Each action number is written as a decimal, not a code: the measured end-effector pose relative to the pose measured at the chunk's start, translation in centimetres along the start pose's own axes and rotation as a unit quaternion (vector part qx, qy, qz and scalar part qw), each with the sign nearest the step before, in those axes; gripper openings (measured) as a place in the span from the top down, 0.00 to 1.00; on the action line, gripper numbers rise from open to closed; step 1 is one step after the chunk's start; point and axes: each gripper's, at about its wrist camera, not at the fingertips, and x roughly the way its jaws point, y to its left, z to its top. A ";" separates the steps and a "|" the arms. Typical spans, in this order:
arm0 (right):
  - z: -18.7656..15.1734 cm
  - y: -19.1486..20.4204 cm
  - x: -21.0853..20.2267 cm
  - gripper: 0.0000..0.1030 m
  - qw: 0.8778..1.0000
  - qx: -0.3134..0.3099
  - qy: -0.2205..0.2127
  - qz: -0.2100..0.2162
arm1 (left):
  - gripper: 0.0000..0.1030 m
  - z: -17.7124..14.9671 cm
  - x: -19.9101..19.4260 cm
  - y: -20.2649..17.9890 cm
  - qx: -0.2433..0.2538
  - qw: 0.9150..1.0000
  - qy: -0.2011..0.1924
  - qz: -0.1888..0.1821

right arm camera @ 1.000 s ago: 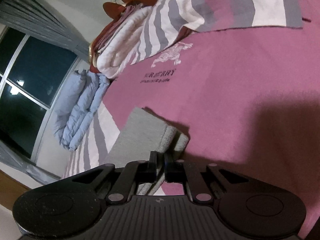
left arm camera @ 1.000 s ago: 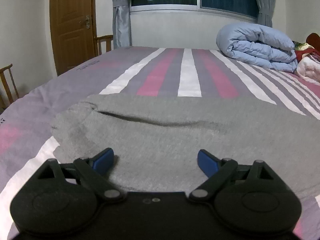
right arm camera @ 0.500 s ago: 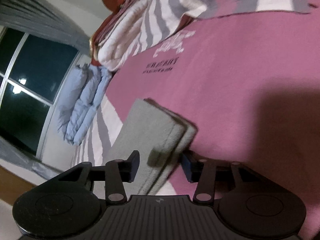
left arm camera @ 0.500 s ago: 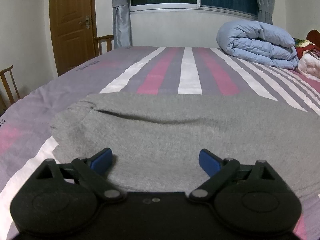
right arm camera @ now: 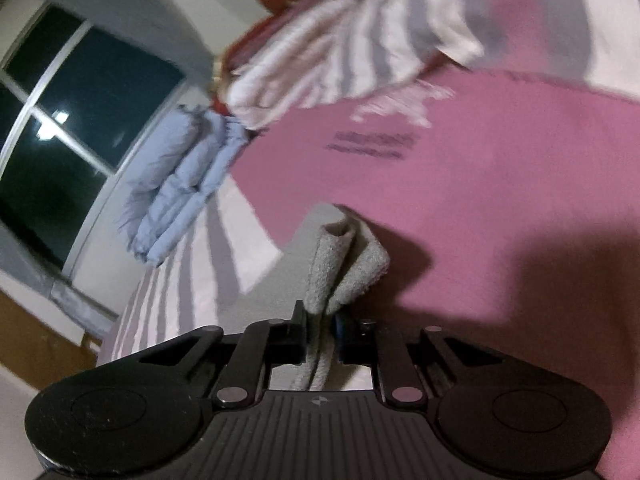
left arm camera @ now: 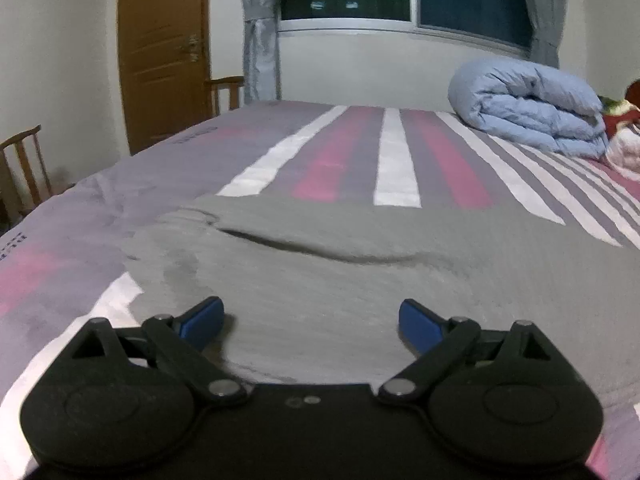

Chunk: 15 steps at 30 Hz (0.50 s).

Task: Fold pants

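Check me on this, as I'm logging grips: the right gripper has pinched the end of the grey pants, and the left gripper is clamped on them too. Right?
Not quite. The left gripper is not clamped: the left wrist view shows its blue fingers spread wide, with the grey pants lying flat between them. The right gripper does pinch the pants' end, its jaws closing on the bunched fabric, as the right wrist view shows.

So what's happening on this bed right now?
A person with a pair of tongs in each hand is folding grey pants spread on a striped bed. The right tongs are closing on a bunched end of the pants, the cloth pinched between the pads and raised off the pink cover. The left tongs are open above the flat part of the pants, gripping nothing. A rolled blue duvet lies further back.
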 end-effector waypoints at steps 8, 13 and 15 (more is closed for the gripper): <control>-0.7 11.6 0.4 0.87 0.992 -0.103 -0.005 0.068 | 0.08 0.1 -0.8 2.3 -0.040 0.999 0.004 -0.001; -4.1 19.7 2.4 0.87 0.980 -0.153 0.018 0.128 | 0.08 -0.2 -0.4 4.1 -0.083 0.996 0.014 -0.010; -6.4 22.8 3.7 0.87 0.973 -0.167 0.039 0.152 | 0.08 -0.3 -0.4 4.6 -0.091 0.996 0.013 -0.010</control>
